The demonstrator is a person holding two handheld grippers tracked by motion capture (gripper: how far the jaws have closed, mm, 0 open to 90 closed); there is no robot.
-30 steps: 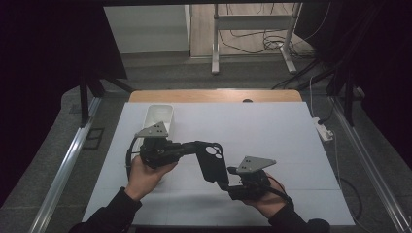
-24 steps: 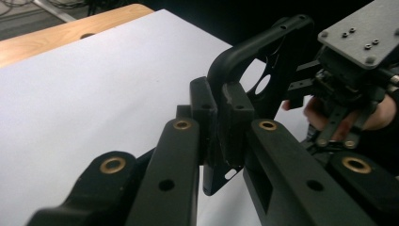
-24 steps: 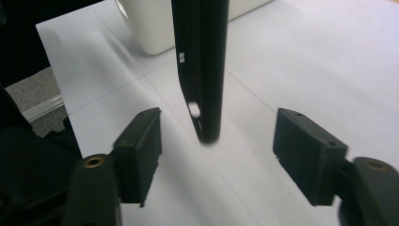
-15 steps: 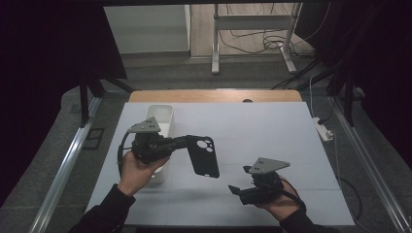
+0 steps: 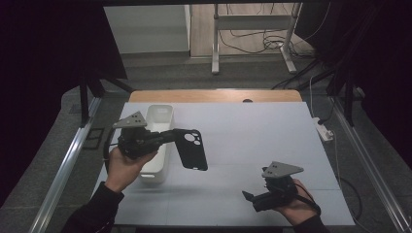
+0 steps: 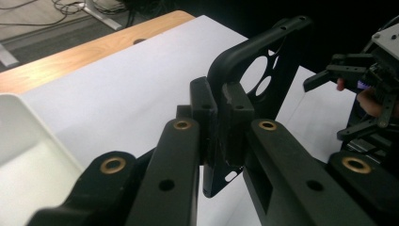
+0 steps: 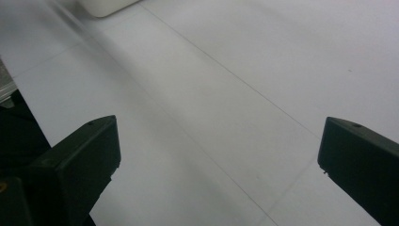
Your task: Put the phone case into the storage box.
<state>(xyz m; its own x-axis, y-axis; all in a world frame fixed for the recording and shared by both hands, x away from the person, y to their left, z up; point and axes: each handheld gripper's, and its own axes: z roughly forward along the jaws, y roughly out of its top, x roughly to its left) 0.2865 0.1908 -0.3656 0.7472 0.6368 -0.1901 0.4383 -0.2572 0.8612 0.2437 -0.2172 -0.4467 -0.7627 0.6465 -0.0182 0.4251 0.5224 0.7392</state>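
- Dark room all around, with a white table [image 5: 252,145] lit up in the middle, a wooden edge along its far side, and cables on the floor beyond it.
- Left gripper [image 5: 167,137] was clamped tight on a black phone case [image 5: 192,149], pinching it near one edge, so the case hung out past the jaw tips, off the table.
- From the left gripper view the case [image 6: 249,89] stood up on edge between the two jaws, camera cutout end farthest from the hand.
- A white bin [image 5: 158,141] sat right under and behind that gripper; the case was just past the bin's side, not in it.
- Right gripper [image 5: 250,198] was low over the table's near side, well apart from the case, jaws pointing toward it.
- Its jaws had just been opening and stood wide apart with nothing between them; the right gripper view had just bare table [image 7: 226,94] between the two tips.
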